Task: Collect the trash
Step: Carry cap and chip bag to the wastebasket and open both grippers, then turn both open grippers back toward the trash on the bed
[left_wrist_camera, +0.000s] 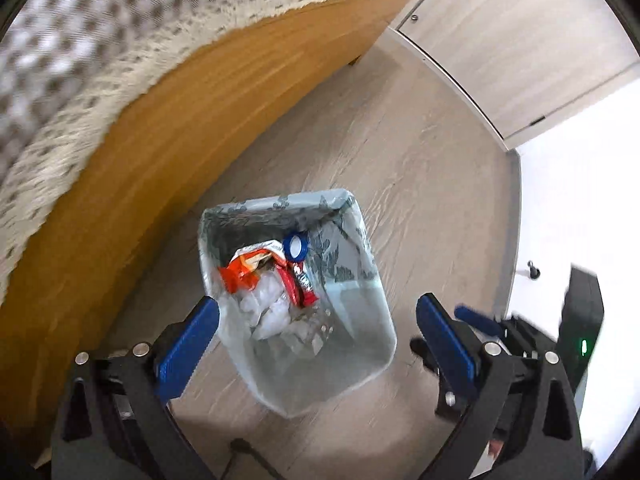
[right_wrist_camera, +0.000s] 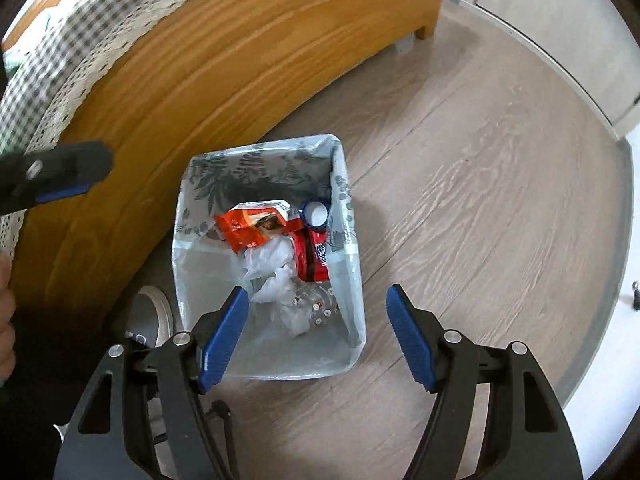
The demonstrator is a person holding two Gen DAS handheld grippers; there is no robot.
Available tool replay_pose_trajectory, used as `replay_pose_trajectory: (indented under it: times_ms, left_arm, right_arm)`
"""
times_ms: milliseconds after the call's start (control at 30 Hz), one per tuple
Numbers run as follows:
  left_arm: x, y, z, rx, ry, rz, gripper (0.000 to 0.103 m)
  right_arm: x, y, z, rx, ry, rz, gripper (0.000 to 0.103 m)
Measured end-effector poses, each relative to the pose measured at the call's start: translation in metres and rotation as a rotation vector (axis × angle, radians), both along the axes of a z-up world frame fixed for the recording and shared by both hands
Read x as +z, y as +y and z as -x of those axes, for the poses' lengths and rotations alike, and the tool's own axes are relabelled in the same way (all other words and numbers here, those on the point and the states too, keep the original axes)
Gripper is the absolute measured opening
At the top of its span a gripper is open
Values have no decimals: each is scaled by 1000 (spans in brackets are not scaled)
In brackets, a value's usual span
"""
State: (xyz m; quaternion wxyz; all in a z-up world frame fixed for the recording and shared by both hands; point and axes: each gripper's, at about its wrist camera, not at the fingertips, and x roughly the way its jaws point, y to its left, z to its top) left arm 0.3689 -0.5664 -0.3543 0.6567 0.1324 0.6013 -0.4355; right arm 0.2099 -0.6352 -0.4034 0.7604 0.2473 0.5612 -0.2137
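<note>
A rectangular trash bin point(left_wrist_camera: 372, 344) lined with a leaf-print plastic bag stands on the floor beside a wooden table; it also shows in the right wrist view point(right_wrist_camera: 352, 280). Inside lie an orange snack wrapper point(left_wrist_camera: 240, 274) point(right_wrist_camera: 244, 228), a red wrapper point(right_wrist_camera: 314, 256), a blue bottle cap point(left_wrist_camera: 295, 247) point(right_wrist_camera: 316, 213), crumpled white plastic point(left_wrist_camera: 268, 308) point(right_wrist_camera: 272, 264) and a clear bottle point(right_wrist_camera: 320, 304). My left gripper point(left_wrist_camera: 316, 312) is open and empty above the bin. My right gripper point(right_wrist_camera: 316, 304) is open and empty above the bin's near half; it also shows in the left wrist view point(left_wrist_camera: 476, 320).
The wooden table side point(right_wrist_camera: 200, 80) with a checked, lace-edged cloth point(left_wrist_camera: 80, 60) stands left of the bin. A pale cabinet point(left_wrist_camera: 520, 48) is at the back right. A shoe point(right_wrist_camera: 148, 320) is on the floor left of the bin. The left gripper's finger point(right_wrist_camera: 56, 176) shows at left.
</note>
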Motion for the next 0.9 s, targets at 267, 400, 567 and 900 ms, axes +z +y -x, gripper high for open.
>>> replay_pose_trajectory:
  times_ms: [267,400,567,900]
  left_arm:
    - [32,41,21,-3,-101,12,95]
    - [59,67,34,-1,-163,56,95]
    - [99,100,32,94,-205,146,95]
    - [200,209,-6,213,-358,326,95]
  right_arm:
    - [16,21,10,2,77,48,69]
    - [22,33,18,-19,96,52,69]
    - [46,50,13,-8,97,105,69]
    - [138,89,-46,50,-41,268,69]
